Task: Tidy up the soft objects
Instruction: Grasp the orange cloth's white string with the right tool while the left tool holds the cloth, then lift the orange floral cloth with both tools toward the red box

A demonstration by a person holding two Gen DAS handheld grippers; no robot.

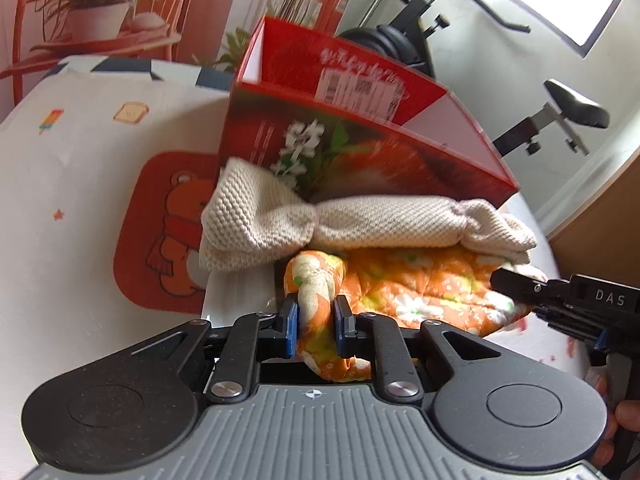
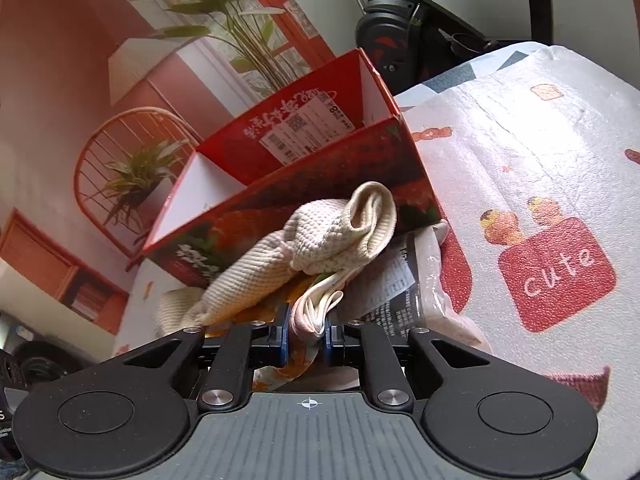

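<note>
Left gripper (image 1: 316,322), bottom centre of the left wrist view: clamped tight on a bunched end of the orange floral cloth (image 1: 404,280), blue pads (image 1: 291,320) pressing in from both sides. Rest of that cloth spread out toward the right of the frame, sitting under a cream knitted cloth (image 1: 360,220) that's knotted or scrunched in the middle. Right behind the pile, a red cardboard box (image 1: 360,152) with strawberry print and a shipping label, open on top, tilted. All of it on a white tablecloth (image 1: 80,184) with cartoon bear prints.

Right gripper (image 2: 306,338), bottom centre of the right wrist view: squeezed shut on folded fabric, pale layered edges on top and orange floral below, so looks like the other end of the same cloth. Also visible at the right edge of the left wrist view, tip buried in the cloth pile. Cream knit lying just above the fingers, a looped end sticking up. Plastic-wrapped package (image 2: 404,280) with a printed label just right of it. Exercise bike (image 2: 400,28) in the upper right background.
</note>
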